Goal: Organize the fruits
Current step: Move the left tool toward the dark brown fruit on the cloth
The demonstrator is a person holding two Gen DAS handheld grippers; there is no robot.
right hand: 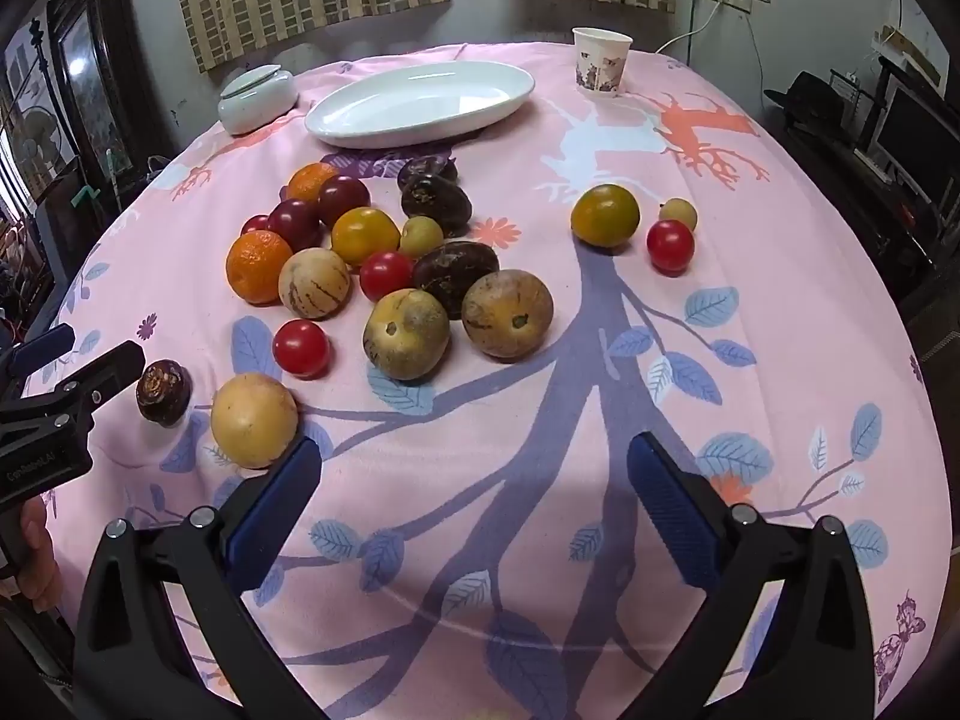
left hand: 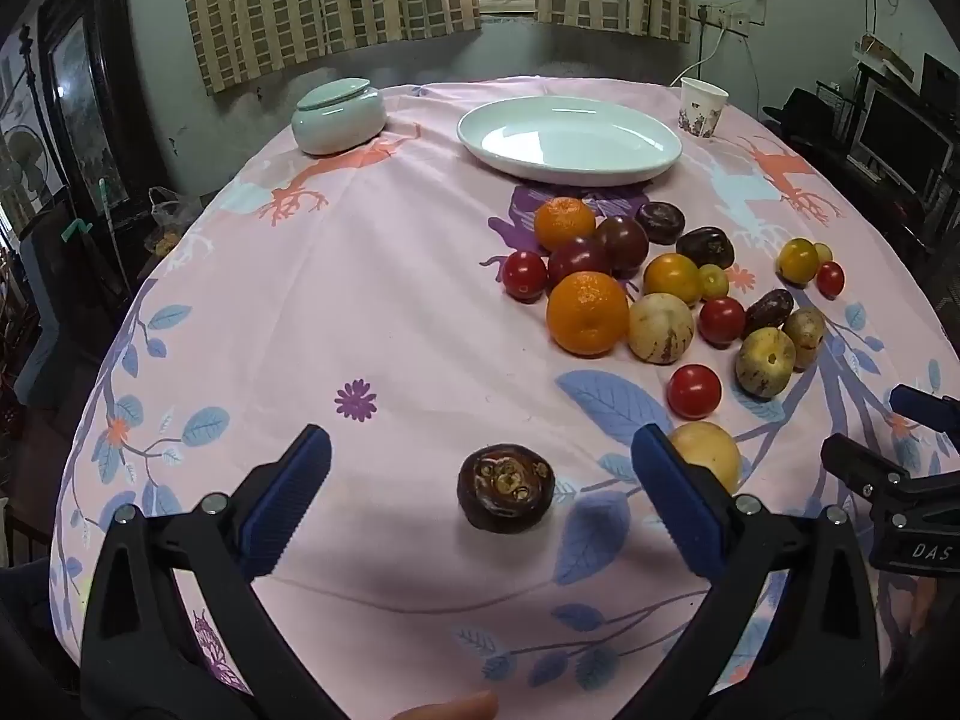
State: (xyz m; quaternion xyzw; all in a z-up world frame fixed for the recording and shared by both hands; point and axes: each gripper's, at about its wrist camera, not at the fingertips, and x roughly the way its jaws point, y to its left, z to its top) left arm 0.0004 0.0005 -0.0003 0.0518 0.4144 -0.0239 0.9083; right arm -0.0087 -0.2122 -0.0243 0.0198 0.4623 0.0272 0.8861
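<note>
My left gripper (left hand: 480,462) is open and empty; a dark brown water chestnut (left hand: 506,487) lies on the cloth between its fingers, also seen in the right wrist view (right hand: 163,392). A pale yellow fruit (left hand: 708,450) lies just past the left gripper's right finger (left hand: 672,498). My right gripper (right hand: 474,474) is open and empty over bare cloth, with that yellow fruit (right hand: 254,419) at its left fingertip. A pile of oranges, tomatoes, pepino melons and dark fruits (right hand: 384,252) lies mid-table. A white oval plate (left hand: 569,138) stands empty behind the pile.
A pale green lidded jar (left hand: 339,115) stands at the back left and a paper cup (left hand: 702,107) at the back right. The right gripper's body (left hand: 888,480) shows at the right of the left wrist view. Three fruits (right hand: 636,222) lie apart at the right.
</note>
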